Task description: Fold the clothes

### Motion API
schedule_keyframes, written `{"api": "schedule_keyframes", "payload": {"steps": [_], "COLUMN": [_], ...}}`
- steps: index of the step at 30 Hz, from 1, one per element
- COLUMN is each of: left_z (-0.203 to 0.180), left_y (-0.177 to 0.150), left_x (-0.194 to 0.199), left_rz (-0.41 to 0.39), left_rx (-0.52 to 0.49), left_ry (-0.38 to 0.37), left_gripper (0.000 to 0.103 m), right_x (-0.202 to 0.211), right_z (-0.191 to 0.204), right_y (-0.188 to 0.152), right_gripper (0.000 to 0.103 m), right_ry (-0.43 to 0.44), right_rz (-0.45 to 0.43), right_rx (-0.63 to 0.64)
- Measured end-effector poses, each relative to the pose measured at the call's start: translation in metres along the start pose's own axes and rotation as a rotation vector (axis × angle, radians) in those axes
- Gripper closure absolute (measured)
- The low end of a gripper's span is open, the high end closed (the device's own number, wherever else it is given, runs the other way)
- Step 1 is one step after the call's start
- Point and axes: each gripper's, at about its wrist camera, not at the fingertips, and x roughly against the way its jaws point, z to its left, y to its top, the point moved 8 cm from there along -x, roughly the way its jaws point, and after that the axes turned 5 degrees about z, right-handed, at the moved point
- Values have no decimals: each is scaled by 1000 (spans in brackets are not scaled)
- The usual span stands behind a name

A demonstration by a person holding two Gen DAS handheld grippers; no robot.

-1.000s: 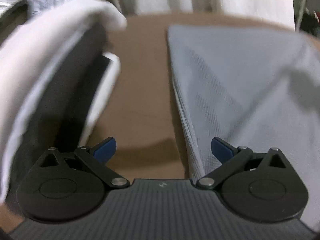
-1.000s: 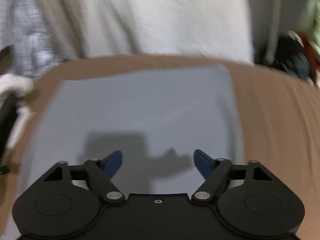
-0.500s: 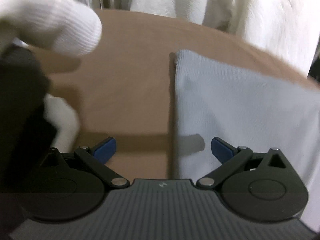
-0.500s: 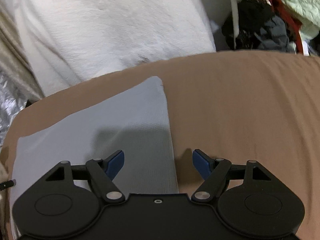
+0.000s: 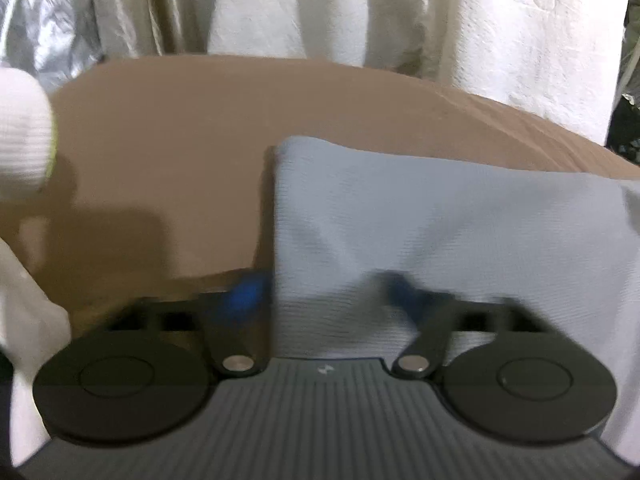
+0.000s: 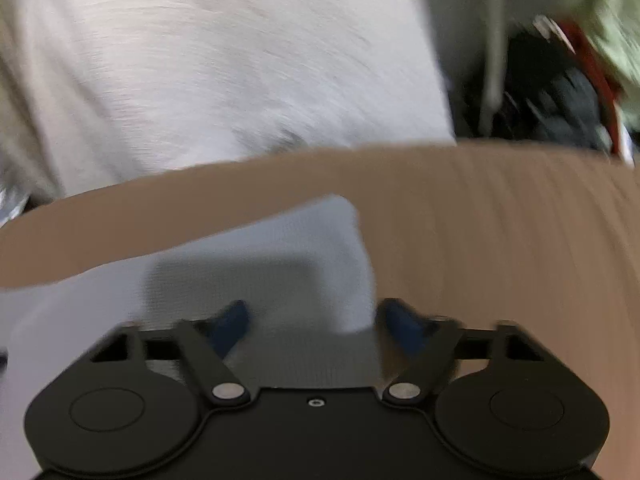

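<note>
A light grey folded garment lies flat on the brown table. My left gripper is low over the garment's near left edge, jaws partly closed and blurred, cloth between them. In the right wrist view the same garment shows its far right corner. My right gripper sits low over the garment's right edge, jaws open, with cloth between them.
A white gloved hand is at the left edge of the left wrist view. White and cream fabric hangs behind the table. A pile of dark, red and green clothes lies at the far right.
Both grippers have dropped closer to the grey garment's side edges. The left jaws have narrowed. The gloved hand has moved away to the left.
</note>
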Motion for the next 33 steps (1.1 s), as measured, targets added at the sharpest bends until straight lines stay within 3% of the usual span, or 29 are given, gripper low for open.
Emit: {"api": "schedule_keyframes", "payload": {"steps": [2,6,10,15,20,23,26,28,30,31,33], "left_z": [-7,-23,-41,-49,-37,-30,-18,-10,-7,-6,-4], "left_y": [3,2,-10,-34,-99,-140,-172,-192,-214,-225,-247], "left_x": [-1,32,75,148,191,215,241,258,259,258,257], "left_rz": [1,-71,-131,-245,-274,-288,-320,-343,-307,-285,-239], "left_rx": [-28,-46,-83,-70,-52,-41,31,83,84,80,73], "left_ry": [5,12,-37,-96,-103,-105,-168,-215,-188,-168,-129], "left_gripper": [98,99,99,99,99,99,99,99,99,99,99], "right_x": [11,33,71,138,204,211,220,255,305,321,327], "right_z": [-2,-4,1,16,16,11,7,8,8,5,-1], "right_y": [-1,-10,-15,-38,-76,-96,-113,-135,-166,-183,-222], "right_gripper": [96,98,98,98,98,98,98,98,98,98,97], "right_ry": [-36,-5,99,169,237,205,232,322,446,450,357], "right_rz": [-75,-129,-191,-288,-384,-361,-337,-393,-473,-493,-459], "right_rx": [28,-21,-92,-99,-110,-73,-114,-132,-124,-73,62]}}
